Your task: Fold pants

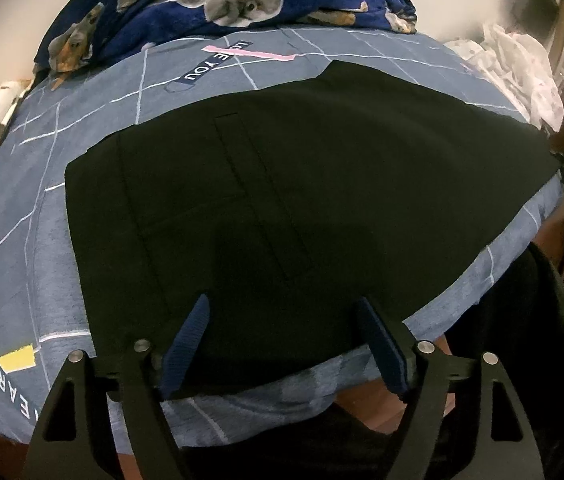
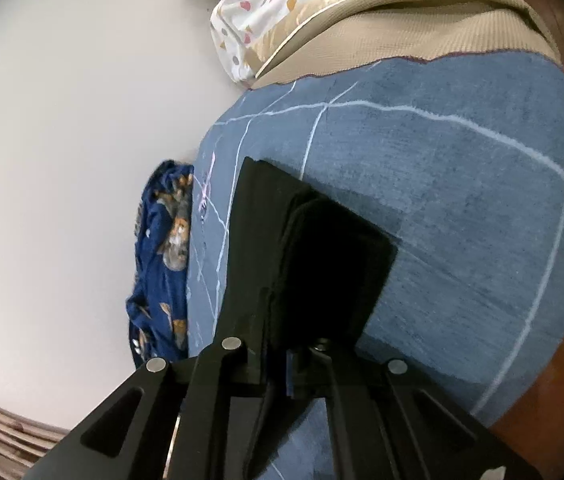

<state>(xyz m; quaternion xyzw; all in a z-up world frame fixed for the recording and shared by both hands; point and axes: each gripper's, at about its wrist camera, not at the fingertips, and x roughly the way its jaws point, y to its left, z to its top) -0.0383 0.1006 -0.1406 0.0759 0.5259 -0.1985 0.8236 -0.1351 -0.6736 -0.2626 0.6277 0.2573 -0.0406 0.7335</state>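
Note:
Black pants (image 1: 282, 184) lie flat on a blue bedsheet (image 1: 22, 248) with white grid lines, waist end to the left, legs running right. My left gripper (image 1: 283, 312) is open, its blue-padded fingers (image 1: 188, 340) just above the pants' near edge, holding nothing. In the right wrist view my right gripper (image 2: 282, 344) is shut on a leg end of the black pants (image 2: 321, 248), which is lifted off the blue bedsheet (image 2: 461, 184); the fingertips are hidden by the cloth.
A dark blue dog-print blanket (image 1: 222, 4) is heaped at the far side of the bed, also in the right wrist view (image 2: 162, 252). White patterned bedding (image 1: 521, 72) lies at the right. A beige mattress (image 2: 401, 28) and a wooden bed frame (image 2: 553, 360) border the sheet.

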